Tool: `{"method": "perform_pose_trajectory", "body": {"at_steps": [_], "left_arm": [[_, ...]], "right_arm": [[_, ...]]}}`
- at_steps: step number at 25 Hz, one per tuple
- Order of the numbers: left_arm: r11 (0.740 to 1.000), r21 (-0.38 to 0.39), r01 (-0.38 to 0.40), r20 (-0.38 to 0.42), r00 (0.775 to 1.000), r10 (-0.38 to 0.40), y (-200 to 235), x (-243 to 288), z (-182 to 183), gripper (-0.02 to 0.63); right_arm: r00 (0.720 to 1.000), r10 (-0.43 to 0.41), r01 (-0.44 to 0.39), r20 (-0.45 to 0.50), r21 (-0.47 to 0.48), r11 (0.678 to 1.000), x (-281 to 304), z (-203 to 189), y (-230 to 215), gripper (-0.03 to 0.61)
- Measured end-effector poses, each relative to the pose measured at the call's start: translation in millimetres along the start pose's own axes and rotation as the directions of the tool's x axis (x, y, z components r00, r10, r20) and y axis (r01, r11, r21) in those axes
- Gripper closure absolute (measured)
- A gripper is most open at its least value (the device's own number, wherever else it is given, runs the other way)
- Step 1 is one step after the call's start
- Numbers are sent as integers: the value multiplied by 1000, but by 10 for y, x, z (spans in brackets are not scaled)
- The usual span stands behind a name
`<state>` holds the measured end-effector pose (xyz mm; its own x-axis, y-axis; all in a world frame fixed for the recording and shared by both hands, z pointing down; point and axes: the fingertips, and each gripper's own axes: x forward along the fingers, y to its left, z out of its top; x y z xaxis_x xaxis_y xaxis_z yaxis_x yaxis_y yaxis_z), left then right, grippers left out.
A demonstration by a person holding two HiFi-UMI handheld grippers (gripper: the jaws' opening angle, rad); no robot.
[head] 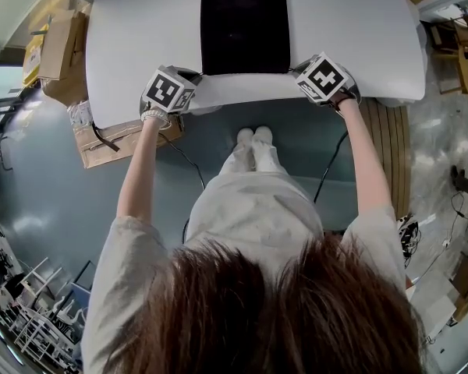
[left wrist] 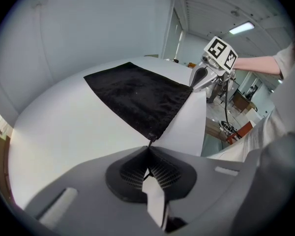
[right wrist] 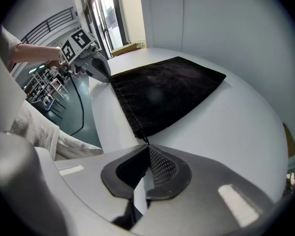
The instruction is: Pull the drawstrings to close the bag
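A flat black cloth bag (head: pixel 244 23) lies on the white table (head: pixel 132 37), its mouth edge toward the table's near edge. My left gripper (head: pixel 196 75) sits at the bag's near left corner. In the left gripper view the jaws (left wrist: pixel 148 149) are shut on a thin black drawstring (left wrist: pixel 150 142) that comes out of the bag's corner (left wrist: pixel 152 134). My right gripper (head: pixel 300 73) sits at the near right corner. Its jaws (right wrist: pixel 148 145) are likewise shut on the drawstring (right wrist: pixel 147 140) at that corner of the bag (right wrist: pixel 162 95). Each gripper shows in the other's view, the right one (left wrist: pixel 199 77) and the left one (right wrist: pixel 101 73).
Cardboard boxes (head: pixel 62 45) stand left of the table, and another box (head: pixel 109 142) lies under its near left corner. A wooden slatted panel (head: pixel 386 146) is on the floor at the right. Cables run over the blue floor by the person's feet (head: pixel 253 137).
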<state>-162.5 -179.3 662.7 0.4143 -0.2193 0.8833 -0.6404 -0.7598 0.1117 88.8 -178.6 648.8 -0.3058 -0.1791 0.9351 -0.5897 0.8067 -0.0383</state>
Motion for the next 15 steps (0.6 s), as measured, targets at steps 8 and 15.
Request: {"method": "perform_pose_trajectory", "body": {"at_steps": [8, 15], "left_arm": [[998, 44, -42, -27, 999, 43, -10, -8, 7, 612], [995, 16, -100, 24, 995, 100, 42, -84, 89, 612]], "right_arm": [[1000, -12, 12, 12, -13, 1000, -13, -5, 11, 566], [996, -31, 32, 86, -15, 999, -160, 98, -45, 566]]}}
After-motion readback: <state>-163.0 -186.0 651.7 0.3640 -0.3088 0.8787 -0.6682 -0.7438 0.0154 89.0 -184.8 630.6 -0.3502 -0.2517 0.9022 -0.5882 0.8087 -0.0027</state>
